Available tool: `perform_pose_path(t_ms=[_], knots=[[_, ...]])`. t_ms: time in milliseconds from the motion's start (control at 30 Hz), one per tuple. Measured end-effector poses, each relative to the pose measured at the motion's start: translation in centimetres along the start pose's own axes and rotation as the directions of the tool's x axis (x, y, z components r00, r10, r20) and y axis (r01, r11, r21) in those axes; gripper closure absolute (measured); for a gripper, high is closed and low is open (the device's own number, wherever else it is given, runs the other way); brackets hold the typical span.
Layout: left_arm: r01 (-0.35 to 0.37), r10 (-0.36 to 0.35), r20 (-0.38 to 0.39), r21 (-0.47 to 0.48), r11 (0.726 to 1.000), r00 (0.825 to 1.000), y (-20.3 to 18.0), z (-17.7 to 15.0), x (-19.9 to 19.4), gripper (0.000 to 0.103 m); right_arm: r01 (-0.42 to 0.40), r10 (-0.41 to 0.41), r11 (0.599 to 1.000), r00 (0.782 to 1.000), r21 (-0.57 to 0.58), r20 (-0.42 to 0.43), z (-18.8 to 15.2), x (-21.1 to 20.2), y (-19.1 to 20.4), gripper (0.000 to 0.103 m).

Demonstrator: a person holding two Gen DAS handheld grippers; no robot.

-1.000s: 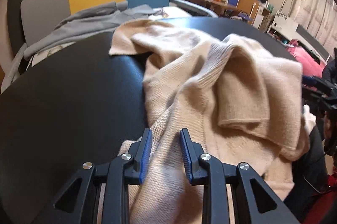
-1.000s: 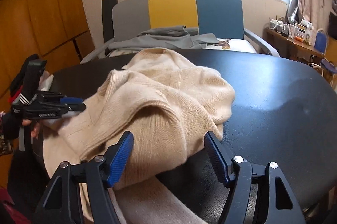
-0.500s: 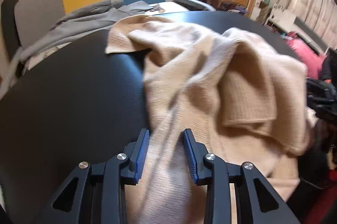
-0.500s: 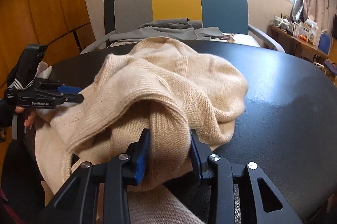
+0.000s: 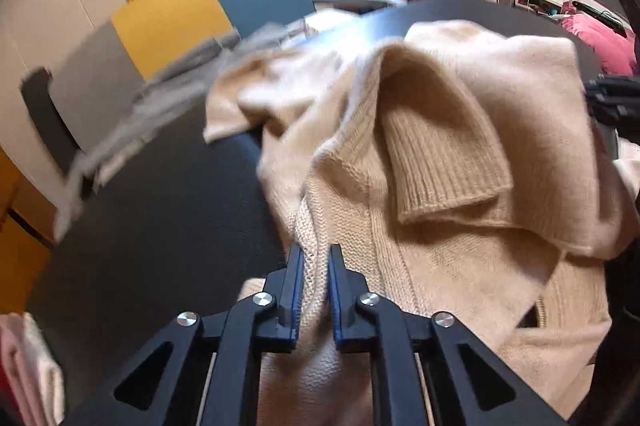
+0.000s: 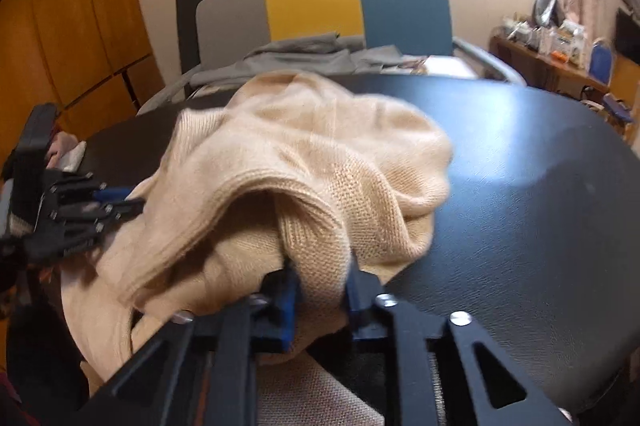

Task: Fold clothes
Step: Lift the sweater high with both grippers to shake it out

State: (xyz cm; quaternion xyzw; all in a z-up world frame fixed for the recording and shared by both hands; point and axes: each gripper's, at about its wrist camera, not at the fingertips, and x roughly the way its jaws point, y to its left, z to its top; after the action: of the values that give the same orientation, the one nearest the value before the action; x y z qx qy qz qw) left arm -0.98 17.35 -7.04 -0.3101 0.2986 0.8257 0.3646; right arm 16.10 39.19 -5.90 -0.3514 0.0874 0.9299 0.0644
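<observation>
Both grippers closing on a crumpled sweater; folding has barely begun.

The beige sweater (image 5: 440, 154) lies bunched on the black table (image 5: 152, 210), with no flat panel or neat fold showing, so by my reading spreading it out and every fold are left to do. The left gripper (image 5: 316, 262) is closing its jaws on a knitted edge, the fabric pinched between the blue pads (image 5: 297, 286); the heap spreads ahead and to the right of those fingers. The right gripper (image 6: 320, 274) is closing too, on a thick roll of knit between its fingers. Only the left view shows the ribbed cuff (image 5: 444, 170), just ahead and to the right of the fingers. Only the right view shows bare tabletop right of its fingers, and grey clothes (image 6: 304, 58) on the chair (image 6: 360, 2) beyond.
</observation>
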Motion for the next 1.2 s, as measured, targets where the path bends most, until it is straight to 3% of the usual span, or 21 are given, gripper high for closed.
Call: perform_pose_path(t_ms=[133, 267, 333, 367, 433, 500, 533, 667, 700, 733, 767, 833, 933, 1000, 1033, 1100, 1133, 1167, 1200], knots=[[-0.060, 0.073, 0.152, -0.090, 0.994, 0.986, 1.8, 1.1, -4.9, 0.094, 0.071, -0.073, 0.997, 0.990, 0.026, 0.122, 1.9, -3.3, -0.8, 0.092], [-0.156, 0.187, 0.284, -0.128, 0.979, 0.940, 3.1, 3.0, -9.5, 0.094, 0.136, -0.134, 0.991, 0.952, 0.014, 0.276, 4.7, -7.4, -0.8, 0.094], [-0.191, 0.241, 0.343, -0.173, 0.966, 0.908, 4.1, 3.8, -11.6, 0.095, 0.171, -0.163, 0.985, 0.916, 0.009, 0.366, 6.4, -9.8, -0.5, 0.095], [-0.205, 0.273, 0.376, -0.210, 0.956, 0.886, 4.8, 4.1, -12.9, 0.103, 0.184, -0.170, 0.983, 0.894, 0.006, 0.415, 7.4, -11.1, -0.3, 0.095], [-0.228, 0.338, 0.434, -0.286, 0.931, 0.835, 6.4, 4.7, -15.5, 0.103, 0.204, -0.180, 0.979, 0.844, 0.007, 0.505, 9.3, -13.7, 0.0, 0.095], [-0.208, 0.383, 0.491, -0.374, 0.904, 0.782, 8.4, 4.9, -18.5, 0.103, 0.200, -0.172, 0.980, 0.800, 0.014, 0.575, 11.3, -16.1, 0.2, 0.095], [-0.184, 0.386, 0.512, -0.401, 0.897, 0.767, 9.2, 4.9, -19.6, 0.103, 0.187, -0.160, 0.982, 0.782, 0.018, 0.602, 12.3, -17.2, 0.4, 0.095], [-0.062, 0.288, 0.558, -0.388, 0.919, 0.778, 10.9, 4.7, -21.1, 0.103, 0.158, -0.109, 0.987, 0.744, -0.015, 0.659, 14.9, -19.7, 2.0, 0.095], [-0.029, 0.249, 0.555, -0.373, 0.927, 0.794, 10.9, 4.6, -20.9, 0.102, 0.158, -0.101, 0.987, 0.737, -0.025, 0.669, 15.1, -20.0, 2.6, 0.095], [0.014, 0.182, 0.534, -0.342, 0.940, 0.825, 10.4, 4.4, -19.9, 0.098, 0.158, -0.092, 0.987, 0.729, -0.035, 0.678, 15.4, -20.3, 3.2, 0.095], [0.082, 0.099, 0.527, -0.308, 0.948, 0.844, 9.6, 4.0, -18.9, 0.091, 0.157, -0.084, 0.987, 0.722, -0.045, 0.687, 15.7, -20.6, 3.7, 0.095], [0.220, -0.054, 0.512, -0.269, 0.938, 0.857, 7.4, 2.7, -16.9, 0.081, 0.151, -0.078, 0.987, 0.732, -0.050, 0.677, 15.8, -20.3, 4.3, 0.095], [0.367, -0.241, 0.422, -0.248, 0.897, 0.874, 2.9, 1.1, -13.4, 0.067, 0.142, -0.069, 0.988, 0.747, -0.057, 0.661, 16.1, -19.8, 5.2, 0.095], [0.445, -0.355, 0.352, -0.218, 0.869, 0.866, -0.5, 0.5, -11.7, 0.065, 0.142, -0.067, 0.988, 0.757, -0.064, 0.650, 16.1, -19.5, 5.7, 0.095], [0.475, -0.392, 0.343, -0.203, 0.856, 0.854, -1.6, 0.3, -11.5, 0.063, 0.146, -0.068, 0.987, 0.761, -0.069, 0.645, 16.0, -19.3, 5.8, 0.095], [0.536, -0.454, 0.353, -0.182, 0.824, 0.818, -3.0, -0.1, -11.6, 0.052, 0.157, -0.072, 0.985, 0.763, -0.076, 0.642, 15.8, -19.1, 5.9, 0.095], [0.566, -0.484, 0.357, -0.171, 0.807, 0.799, -3.7, -0.3, -11.7, 0.042, 0.158, -0.074, 0.985, 0.764, -0.075, 0.641, 15.8, -19.1, 5.8, 0.095], [0.584, -0.503, 0.358, -0.167, 0.794, 0.787, -4.1, -0.5, -11.6, 0.031, 0.156, -0.074, 0.985, 0.764, -0.073, 0.640, 15.7, -19.2, 5.7, 0.095], [0.585, -0.504, 0.356, -0.174, 0.792, 0.787, -4.1, -0.5, -11.4, 0.028, 0.155, -0.073, 0.985, 0.764, -0.072, 0.641, 15.7, -19.1, 5.7, 0.095]])
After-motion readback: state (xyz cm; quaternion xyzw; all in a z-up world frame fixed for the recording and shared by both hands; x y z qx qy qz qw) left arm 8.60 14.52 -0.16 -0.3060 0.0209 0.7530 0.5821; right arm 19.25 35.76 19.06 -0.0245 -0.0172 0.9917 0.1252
